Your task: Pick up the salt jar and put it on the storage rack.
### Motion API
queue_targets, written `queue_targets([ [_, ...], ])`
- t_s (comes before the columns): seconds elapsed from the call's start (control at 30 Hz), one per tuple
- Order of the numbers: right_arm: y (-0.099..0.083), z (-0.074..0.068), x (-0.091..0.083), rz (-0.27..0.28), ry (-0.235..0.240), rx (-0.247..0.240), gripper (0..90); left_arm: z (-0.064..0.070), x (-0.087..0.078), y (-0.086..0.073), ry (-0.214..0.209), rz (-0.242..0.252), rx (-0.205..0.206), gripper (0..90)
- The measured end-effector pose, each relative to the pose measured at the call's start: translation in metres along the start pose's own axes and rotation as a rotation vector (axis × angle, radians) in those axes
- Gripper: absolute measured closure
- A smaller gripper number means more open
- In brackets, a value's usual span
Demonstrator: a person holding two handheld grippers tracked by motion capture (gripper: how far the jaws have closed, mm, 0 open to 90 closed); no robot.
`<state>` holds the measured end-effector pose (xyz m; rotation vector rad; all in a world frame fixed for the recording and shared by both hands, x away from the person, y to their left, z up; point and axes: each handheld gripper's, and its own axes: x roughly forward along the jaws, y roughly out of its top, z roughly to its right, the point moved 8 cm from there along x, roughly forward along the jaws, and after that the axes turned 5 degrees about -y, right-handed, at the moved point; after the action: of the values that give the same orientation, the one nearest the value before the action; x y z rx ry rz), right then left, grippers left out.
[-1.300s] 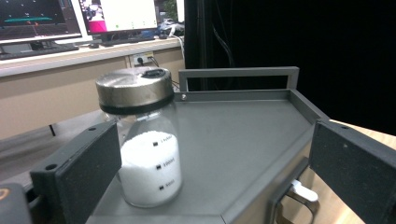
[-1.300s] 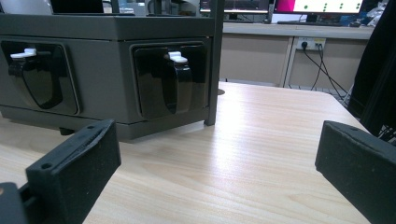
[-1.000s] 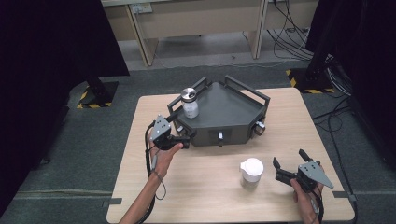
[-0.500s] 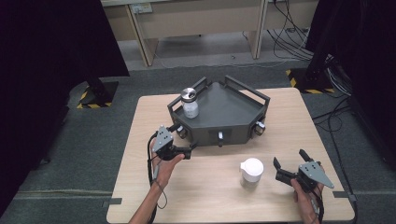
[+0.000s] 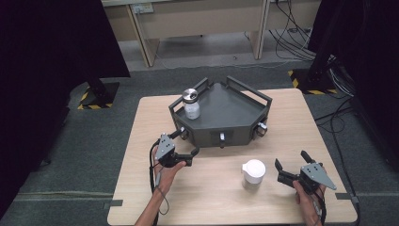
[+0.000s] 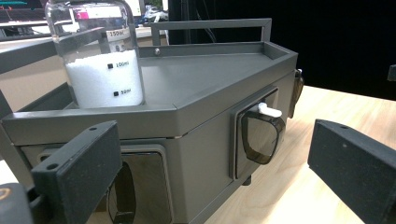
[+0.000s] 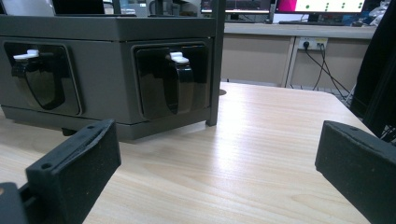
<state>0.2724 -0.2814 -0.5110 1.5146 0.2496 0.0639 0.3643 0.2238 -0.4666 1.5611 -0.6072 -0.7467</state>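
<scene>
Left gripper [image 5: 188,147] wide open, empty, just in front of the grey stand [image 5: 235,129], near its left corner. Bottle [image 5: 191,103] upright on that stand's left rear corner, up and beyond the jaws. Right gripper [image 5: 291,165] also spread, empty, well off to the stand's front right, beside the white cup [image 5: 253,173]. Rail edges crowd the bottle; bare table in front.

It looks like a lab: a wooden table [image 5: 226,197] among black curtains [image 5: 56,42], hazard-taped stand feet [image 5: 96,96], loose cables [image 5: 301,37], monitors [image 7: 322,5] and a graduated bottle [image 6: 100,56].
</scene>
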Motion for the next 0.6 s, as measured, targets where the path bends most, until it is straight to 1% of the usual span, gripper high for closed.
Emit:
queue_targets([
  [0.2, 0.000, 0.000, 0.000, -0.001, -0.001, 0.002, 0.2, 0.001, -0.003, -0.003, -0.008, 0.010, 0.019, 2.1],
  [0.3, 0.000, 0.001, 0.000, -0.003, 0.002, 0.001, 0.1, 0.002, -0.005, -0.008, -0.016, 0.012, 0.020, 2.1],
  [0.37, 0.000, 0.001, 0.000, -0.003, 0.002, 0.002, 0.2, 0.003, -0.005, -0.014, -0.034, 0.017, 0.023, 1.7],
  [0.43, 0.000, 0.001, 0.000, -0.003, 0.003, 0.002, 0.2, 0.004, -0.005, -0.018, -0.046, 0.016, 0.036, 1.6],
  [0.5, 0.000, 0.001, 0.000, -0.004, 0.003, 0.002, 0.2, 0.006, -0.006, -0.023, -0.051, 0.015, 0.044, 1.7],
  [0.6, 0.000, 0.000, 0.000, -0.003, 0.002, 0.002, 0.2, 0.008, -0.009, -0.029, -0.048, 0.020, 0.038, 1.9],
])
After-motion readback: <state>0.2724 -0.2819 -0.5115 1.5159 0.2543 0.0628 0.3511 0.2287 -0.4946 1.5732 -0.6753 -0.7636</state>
